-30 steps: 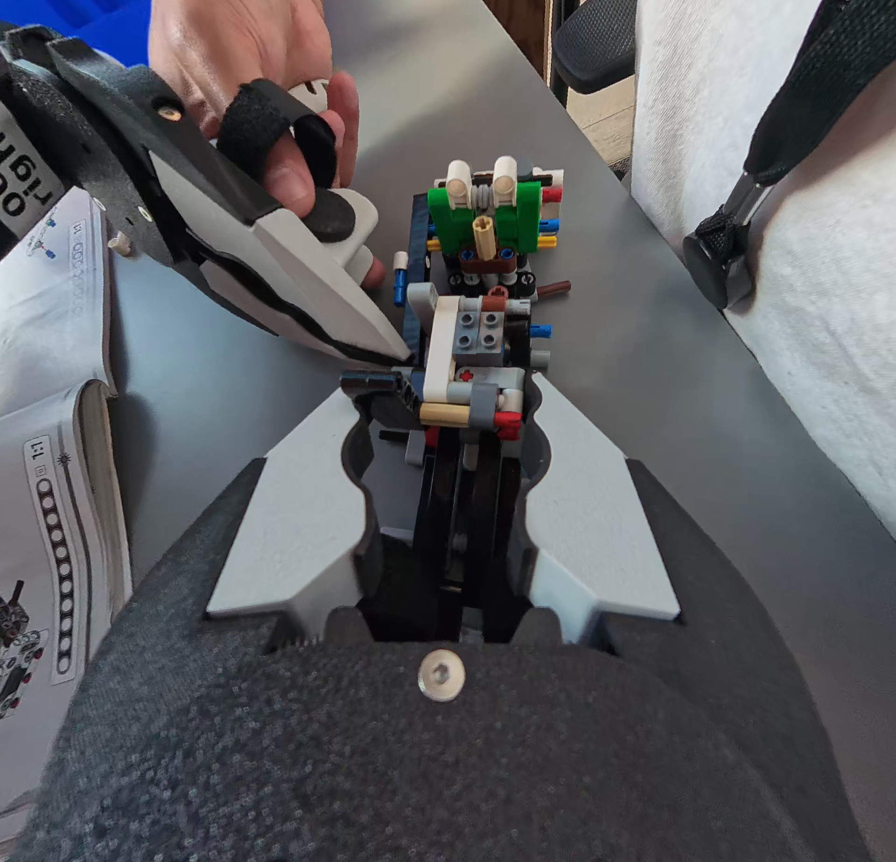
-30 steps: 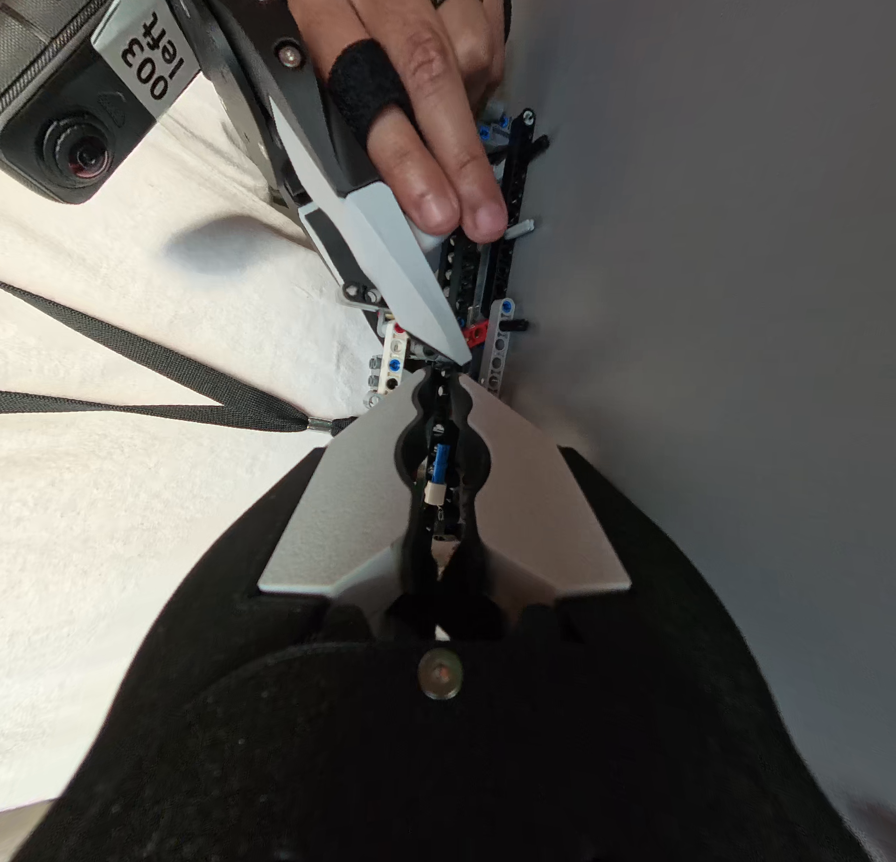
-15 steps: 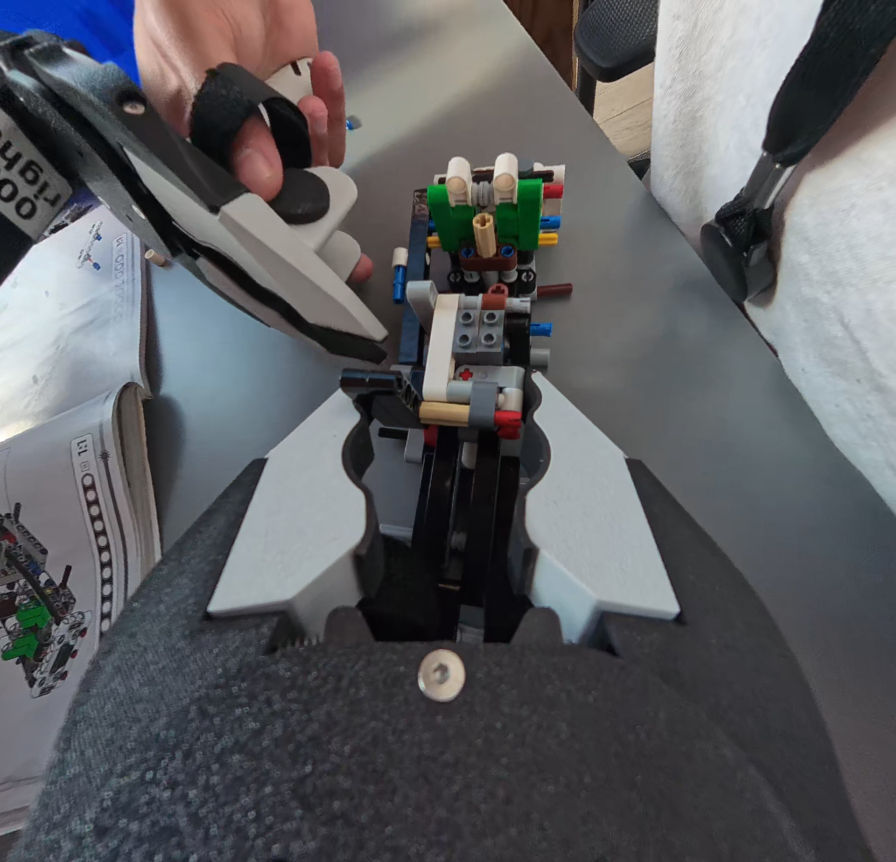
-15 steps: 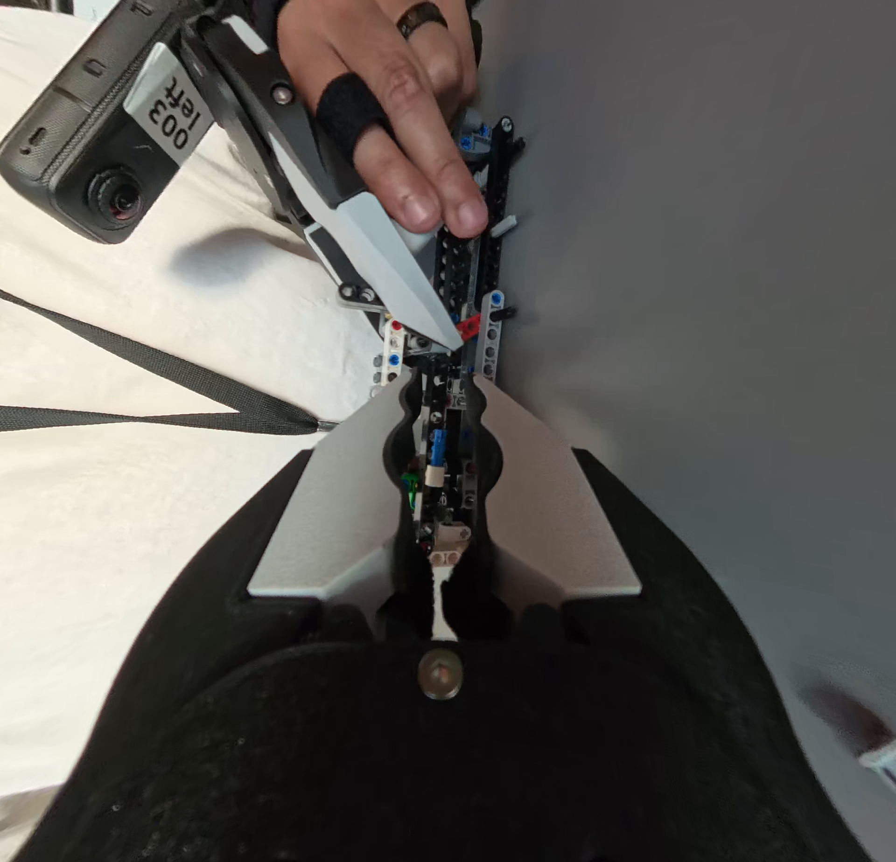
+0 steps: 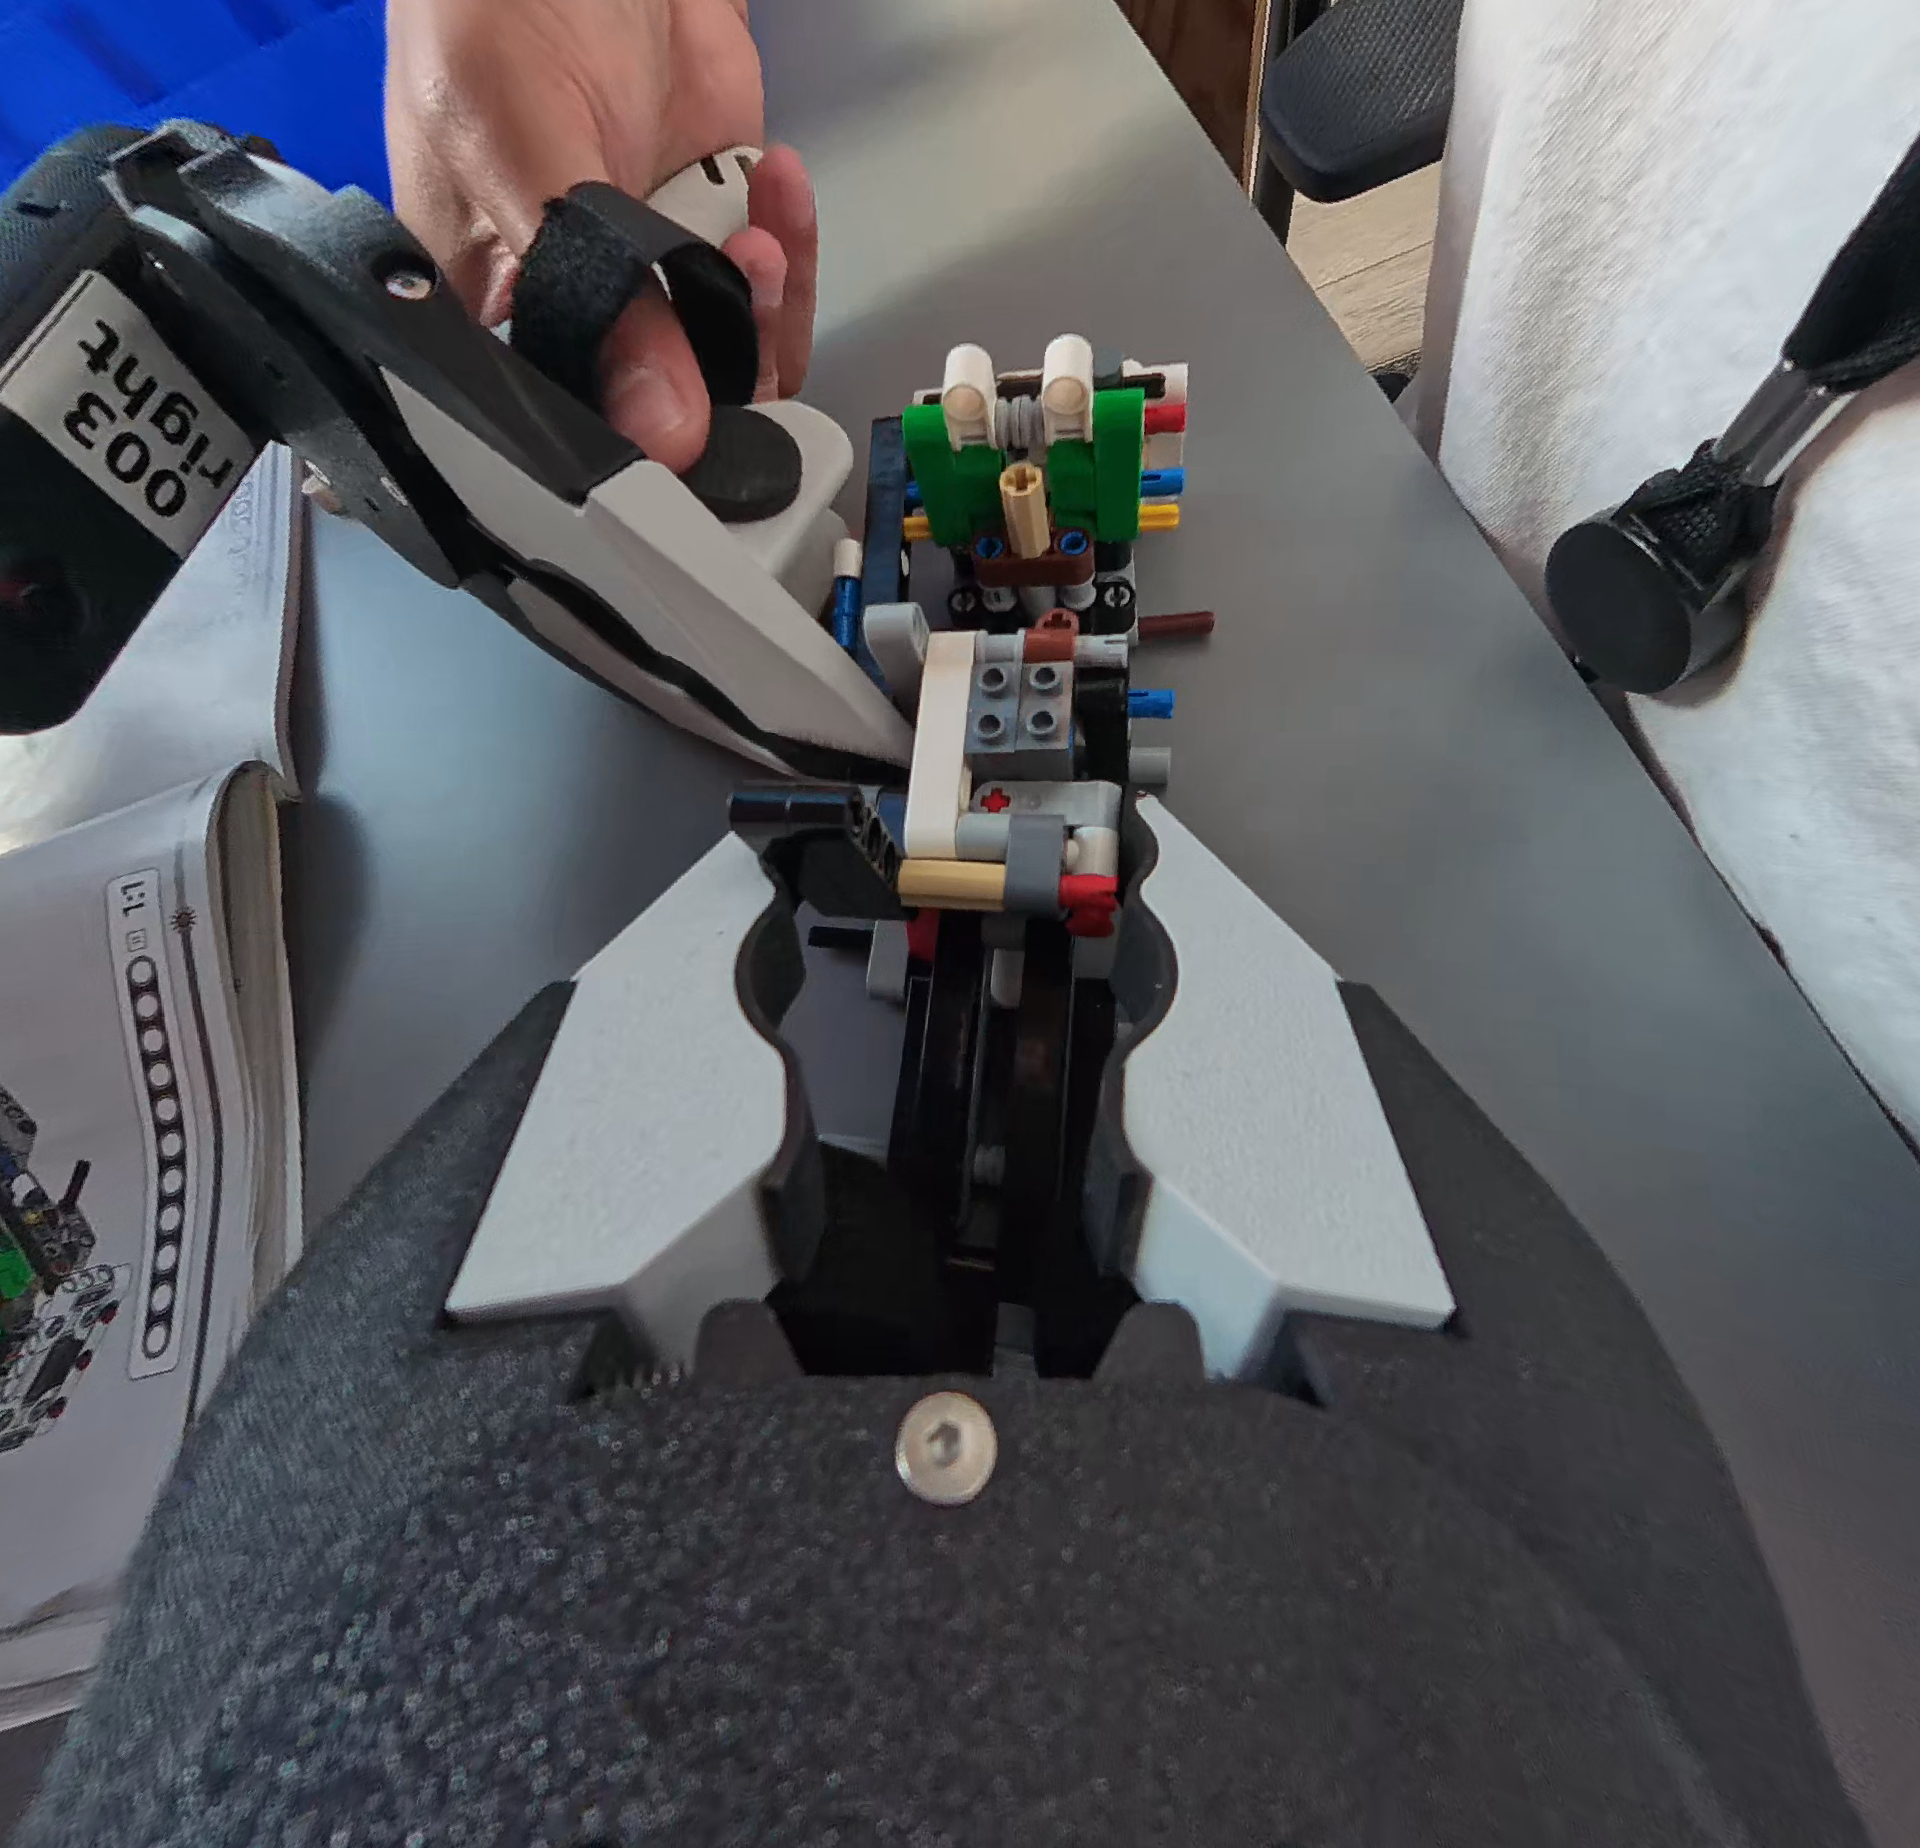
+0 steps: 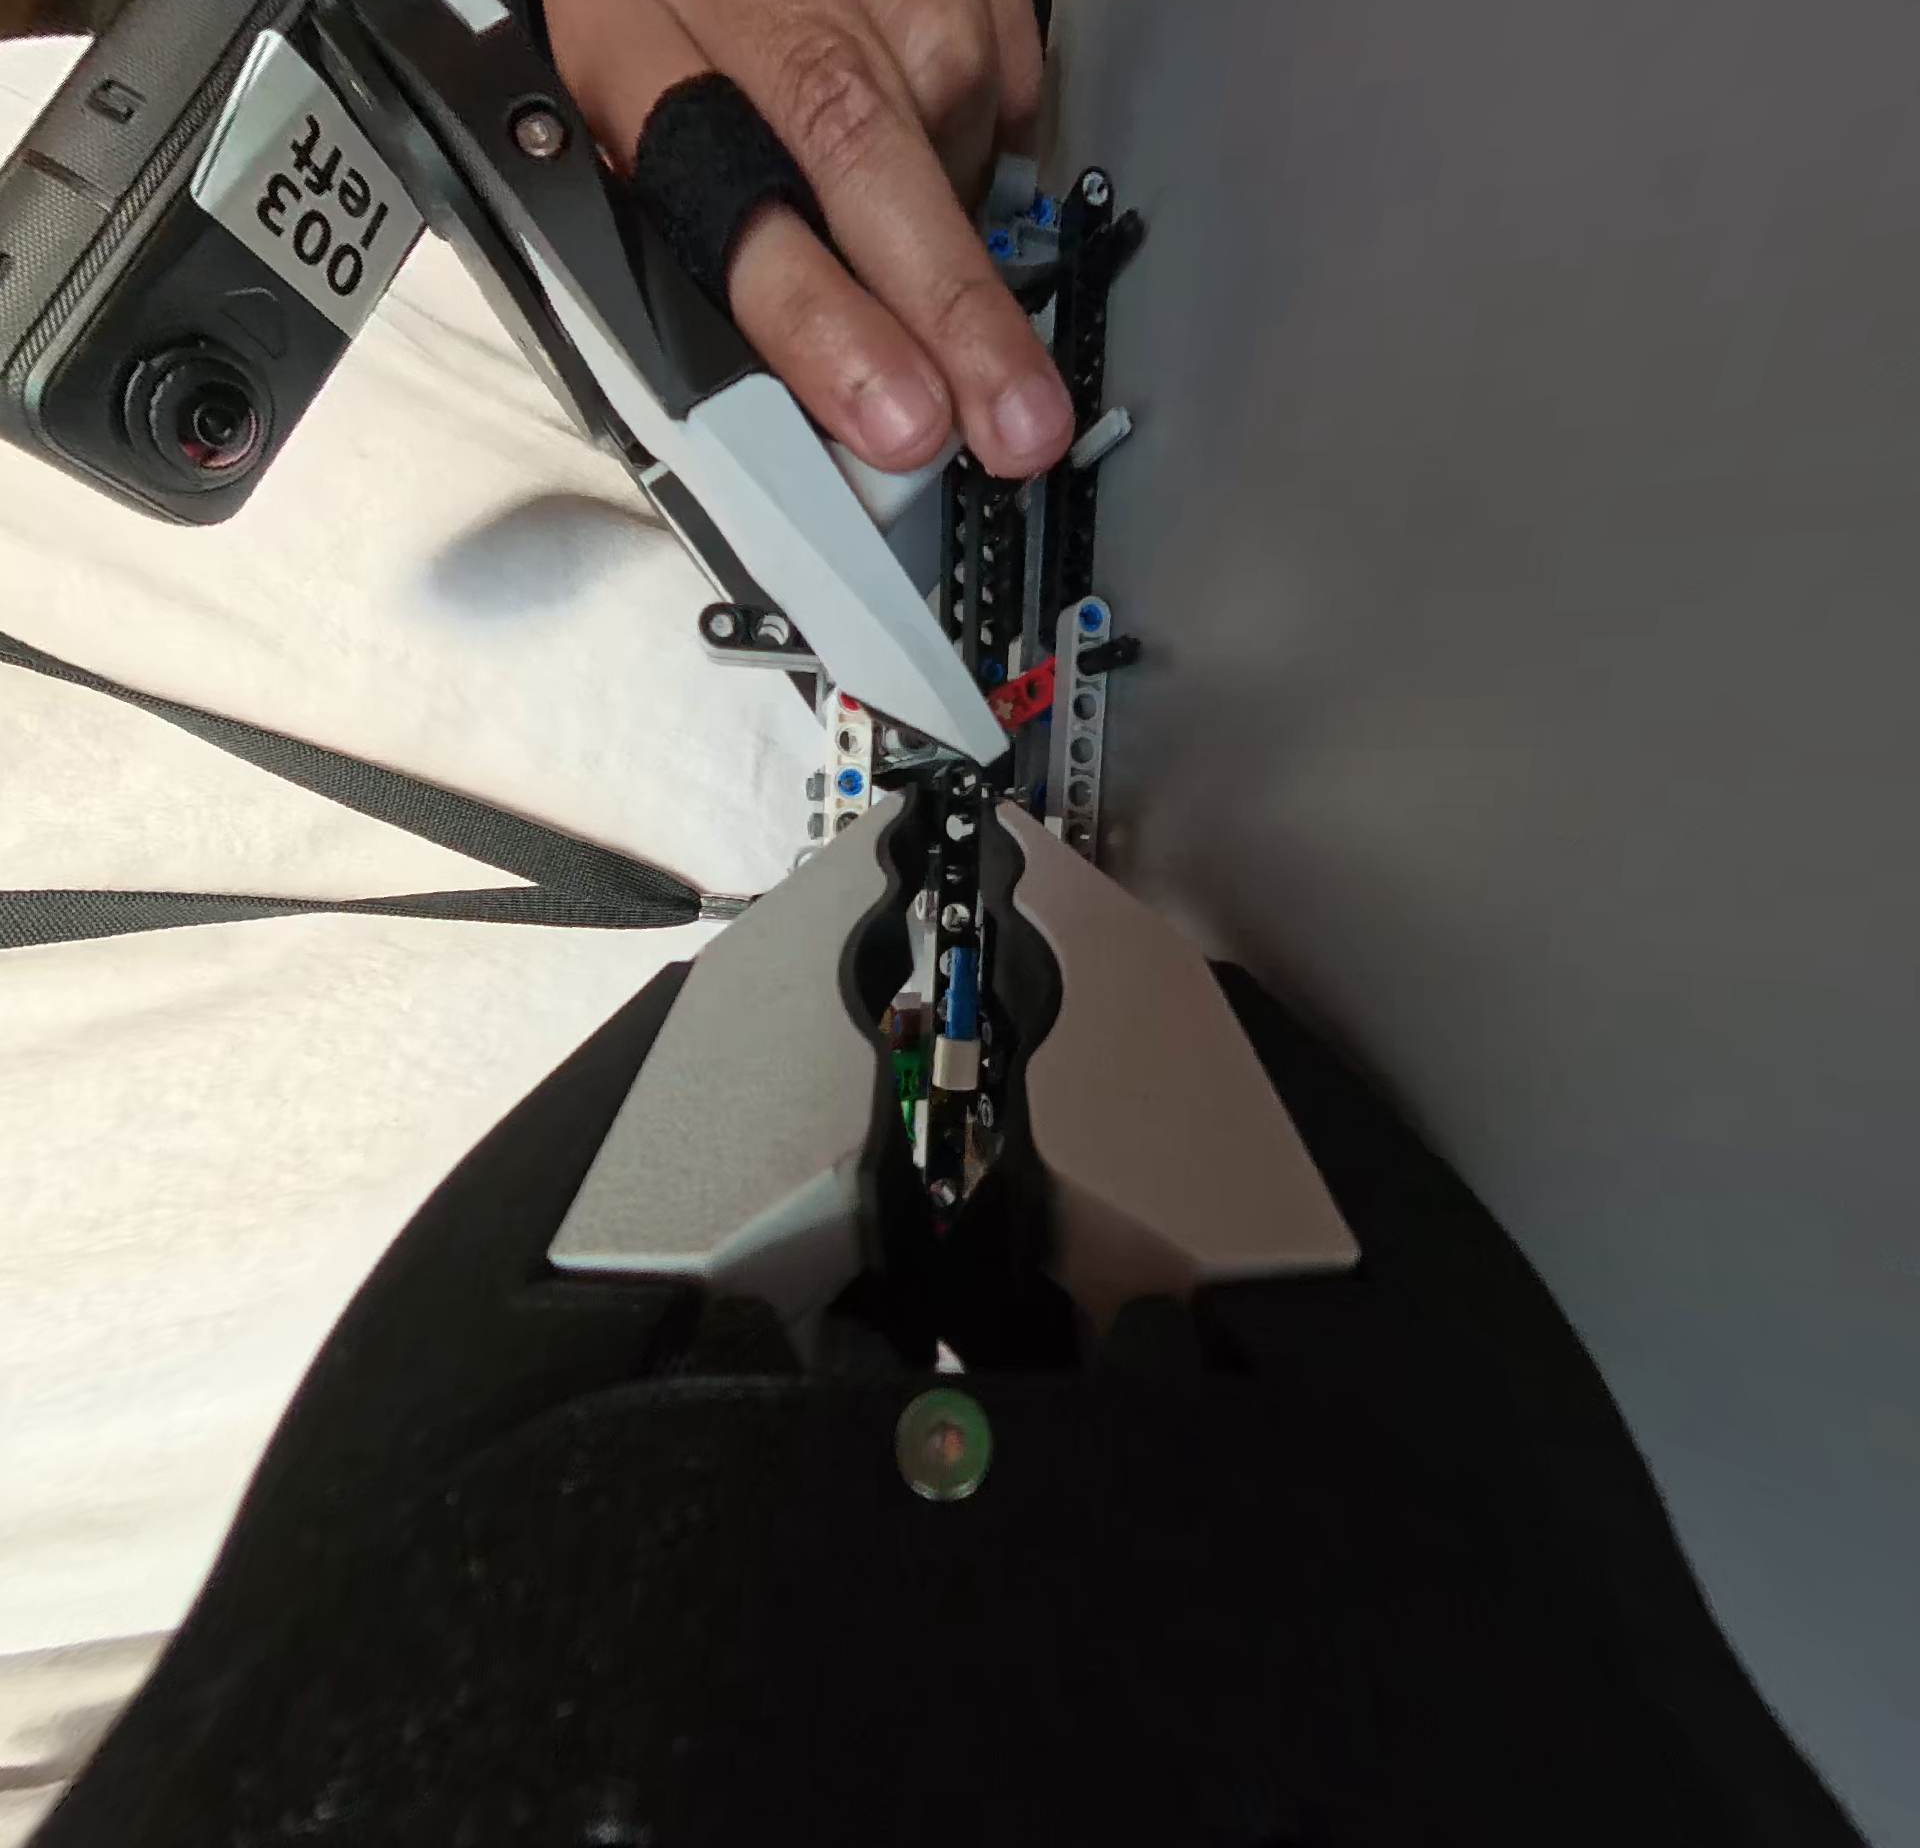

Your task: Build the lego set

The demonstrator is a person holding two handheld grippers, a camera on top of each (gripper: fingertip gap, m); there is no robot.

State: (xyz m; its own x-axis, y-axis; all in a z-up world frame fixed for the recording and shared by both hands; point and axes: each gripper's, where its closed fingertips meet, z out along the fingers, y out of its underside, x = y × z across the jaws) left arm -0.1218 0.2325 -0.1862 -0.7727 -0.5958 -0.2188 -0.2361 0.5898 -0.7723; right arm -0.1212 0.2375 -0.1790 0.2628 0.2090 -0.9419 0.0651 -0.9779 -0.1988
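The partly built lego model [image 5: 1023, 655] lies on the grey table [image 5: 1403, 915]. It has a black beam frame, a green block at its far end and grey and white parts near me. My left gripper [image 5: 945, 832] is shut on the model's near end, with the black beams between its fingers. My right gripper [image 5: 883, 749] comes in from the left, its tips against the model's left side. In the right wrist view my right gripper [image 6: 951, 801] is shut on a black side beam [image 6: 961, 894] carrying a blue pin. The left gripper's fingertip [image 6: 935, 686] meets the model [image 6: 1081, 738] just ahead.
An open instruction booklet [image 5: 125, 1071] lies on the left of the table. White cloth [image 5: 1714, 344] with a black strap and a round black knob [image 5: 1642, 593] lines the right edge. A black chair [image 5: 1351, 84] stands beyond the table. A person's hands hold both grippers. The tips of both grippers are at nearly the same place.
My right gripper drew back and opened a little, then moved in again along the model's left side and closed on the black beam. My left gripper kept its hold.
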